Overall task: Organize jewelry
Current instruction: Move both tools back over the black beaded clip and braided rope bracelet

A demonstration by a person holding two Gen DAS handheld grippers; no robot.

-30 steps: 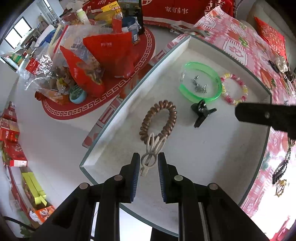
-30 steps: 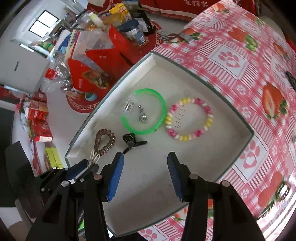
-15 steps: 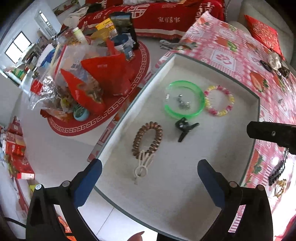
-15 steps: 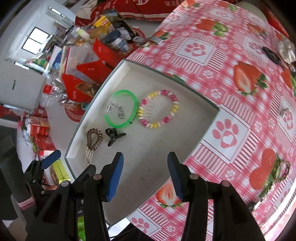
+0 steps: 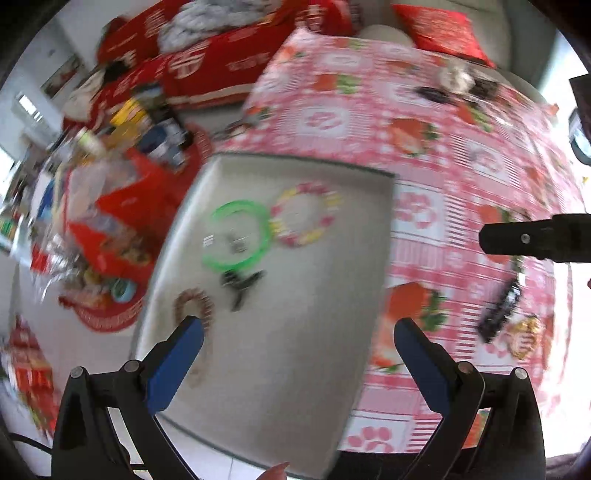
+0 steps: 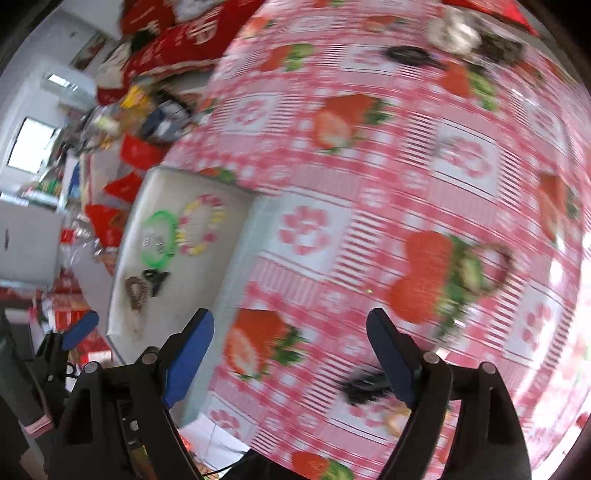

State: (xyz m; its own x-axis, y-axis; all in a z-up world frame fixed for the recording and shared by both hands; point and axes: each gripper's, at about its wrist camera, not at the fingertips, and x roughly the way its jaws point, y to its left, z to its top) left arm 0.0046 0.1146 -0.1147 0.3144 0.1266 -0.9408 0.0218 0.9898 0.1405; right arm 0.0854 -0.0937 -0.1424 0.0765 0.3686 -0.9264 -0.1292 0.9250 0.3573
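A pale tray point(image 5: 295, 369) holds a green bangle point(image 5: 236, 236), a pink-and-yellow bead bracelet point(image 5: 306, 214), a black clip point(image 5: 240, 282) and a brown coil hair tie point(image 5: 194, 306). My left gripper point(image 5: 298, 326) hangs open and wide above the tray's near half, with nothing between its fingers. Its left finger partly covers the coil tie. My right gripper point(image 6: 290, 319) is over the strawberry tablecloth point(image 6: 369, 166), right of the tray point(image 6: 184, 295). Its jaws are opening and they are empty. A black hair piece point(image 6: 364, 387) lies by its right finger.
More loose pieces lie on the cloth: a black piece point(image 5: 502, 314) and a gold one point(image 5: 524, 338) at the right, a brownish ring point(image 6: 495, 269), and dark and white items point(image 6: 450, 33) at the far edge. Red bags and boxes point(image 5: 110, 221) crowd the floor left of the tray.
My left gripper let go of the cream clip beside the coil tie, opened wide and swung right. My right gripper moved right from the tray to the tablecloth and its jaws widened.
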